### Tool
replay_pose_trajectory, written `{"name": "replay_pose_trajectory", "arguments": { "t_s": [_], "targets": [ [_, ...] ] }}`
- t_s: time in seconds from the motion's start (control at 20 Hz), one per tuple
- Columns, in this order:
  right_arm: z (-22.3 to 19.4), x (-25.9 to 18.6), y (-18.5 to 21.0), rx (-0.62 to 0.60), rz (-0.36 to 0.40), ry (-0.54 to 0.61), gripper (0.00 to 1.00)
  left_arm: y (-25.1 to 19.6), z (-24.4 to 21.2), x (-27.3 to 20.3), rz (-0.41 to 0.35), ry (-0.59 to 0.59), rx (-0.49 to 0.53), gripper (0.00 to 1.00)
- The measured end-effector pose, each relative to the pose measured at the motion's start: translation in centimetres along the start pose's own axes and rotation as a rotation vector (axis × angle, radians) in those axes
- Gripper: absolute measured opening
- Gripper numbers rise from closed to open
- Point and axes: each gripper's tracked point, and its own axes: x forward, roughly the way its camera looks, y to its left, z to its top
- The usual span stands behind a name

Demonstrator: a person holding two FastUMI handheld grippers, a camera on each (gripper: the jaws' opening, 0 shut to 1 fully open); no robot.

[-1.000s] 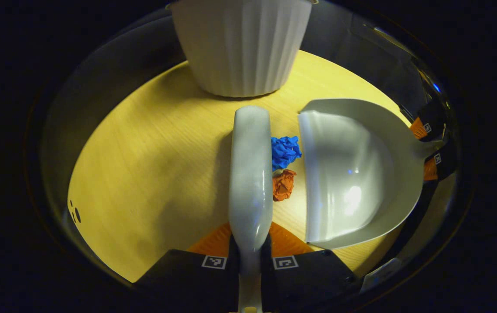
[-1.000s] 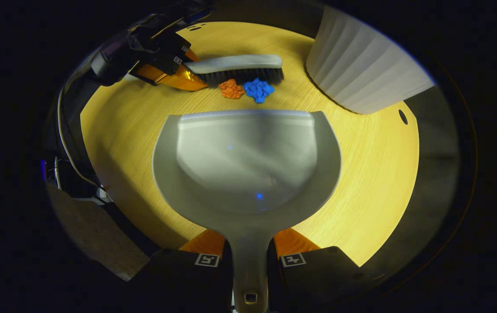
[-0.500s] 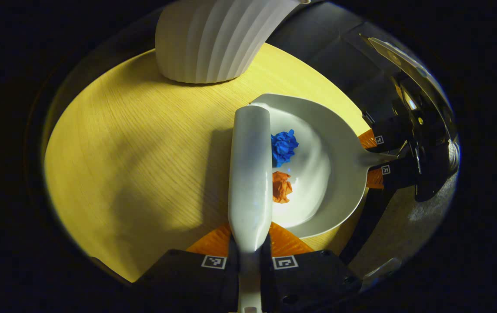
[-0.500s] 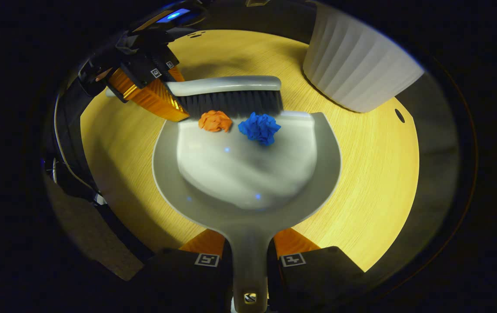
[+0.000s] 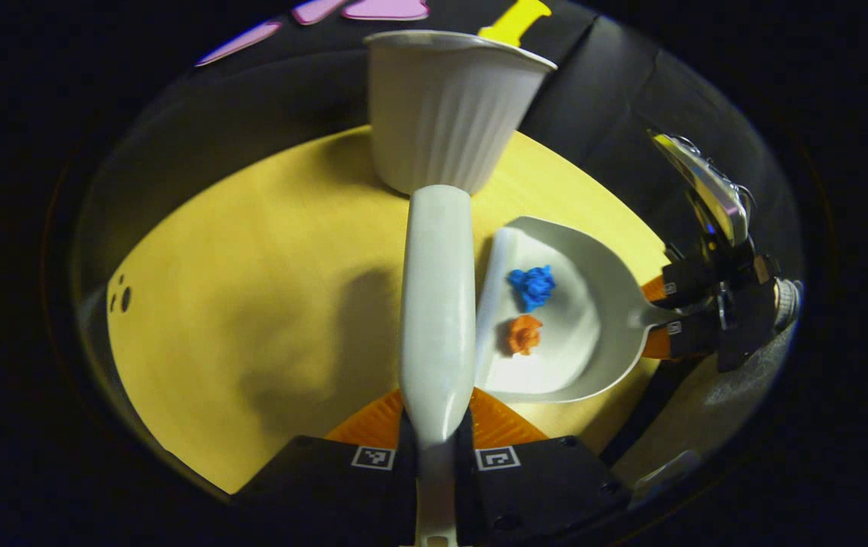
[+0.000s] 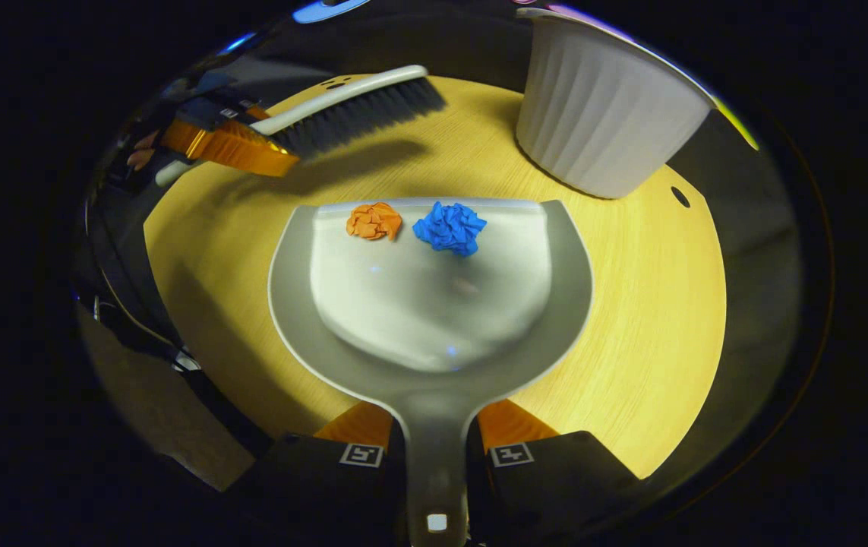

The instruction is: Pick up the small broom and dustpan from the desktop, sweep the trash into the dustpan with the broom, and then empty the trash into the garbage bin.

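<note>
While the bin (image 6: pixel 607 106) stands at one o'clock on the bench (image 6: pixel 646 304), orange scrap (image 6: pixel 374 220) and blue scrap (image 6: pixel 449 226) lie inside the dustpan (image 6: pixel 434 319), clamped by the right gripper (image 6: pixel 434 456). Left gripper (image 5: pixel 434 448) grips the broom (image 5: pixel 437 304), raised at eleven o'clock.

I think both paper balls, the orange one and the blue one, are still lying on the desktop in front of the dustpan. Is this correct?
Not quite. The orange paper ball and the blue paper ball are not on the desktop; both lie inside the dustpan, close to its front edge. The right gripper view shows this clearly, and the left gripper view agrees.
</note>
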Motion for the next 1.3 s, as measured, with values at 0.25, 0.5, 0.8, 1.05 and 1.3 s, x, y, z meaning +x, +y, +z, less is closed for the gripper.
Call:
{"name": "replay_pose_trajectory", "arguments": {
  "t_s": [0.25, 0.5, 0.8, 1.05, 1.3],
  "targets": [
    [1.0, -4.6, -0.6, 0.085, -0.052, -0.021, 0.36, 2.9, -4.1, -3.0, 0.147, -0.025, -0.115, 0.26],
    [2.7, -10.4, -2.1, 0.15, -0.126, -0.026, 0.36, 3.1, -8.9, -3.6, 0.126, 0.016, -0.173, 0.24],
    [6.5, -17.5, -4.5, 0.26, -0.152, -0.075, 0.36, 2.9, -11.5, -3.1, 0.1, 0.034, -0.196, 0.24],
    [11.1, -22.0, -10.8, 0.232, -0.239, -0.102, 0.33, 2.6, -12.4, -3.2, 0.083, 0.028, -0.206, 0.24],
    [16.2, -23.8, -17.7, 0.177, -0.346, -0.084, 0.33, 2.0, -13.1, -2.9, 0.074, 0.042, -0.183, 0.24]
  ]
}}
